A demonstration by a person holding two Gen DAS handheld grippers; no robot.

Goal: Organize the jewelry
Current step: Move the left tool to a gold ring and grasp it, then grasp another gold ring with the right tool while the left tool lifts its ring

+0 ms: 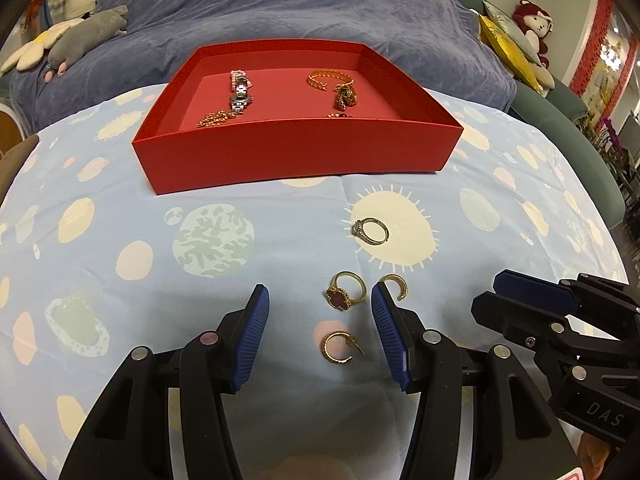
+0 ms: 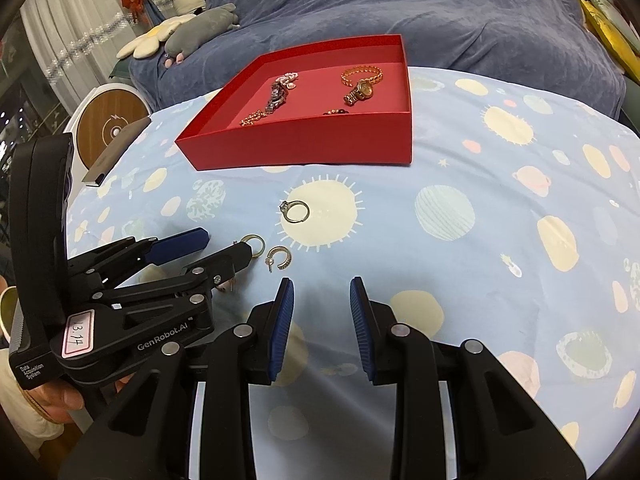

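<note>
Now the left gripper (image 1: 318, 322) has its blue jaws wide apart and holds nothing. A gold ring with a dark red flower (image 1: 347, 296) lies between its tips, closer to the right-hand jaw. A gold hoop earring (image 1: 339, 347) lies further back between the jaws. A second gold hoop earring (image 1: 396, 286) lies just outside the right-hand jaw. A bit ahead of the tips, a ring with a clear stone (image 1: 371, 231) lies on a pale sun printed on the blue cloth (image 1: 120, 220).

The right gripper (image 2: 322, 294) is also spread wide with nothing in it, and only cloth lies between its jaws. The rings are ahead of it and off to the left.

On the side of the left tool you can read "GenRobot.AI", "Data Acquisition System" and a pink sticker (image 2: 78, 332) with "13.14".

Far ahead of both sits a red tray (image 1: 296, 156) with a silver watch (image 1: 240, 94), a gold watch (image 2: 360, 90) and gold chains inside
</note>
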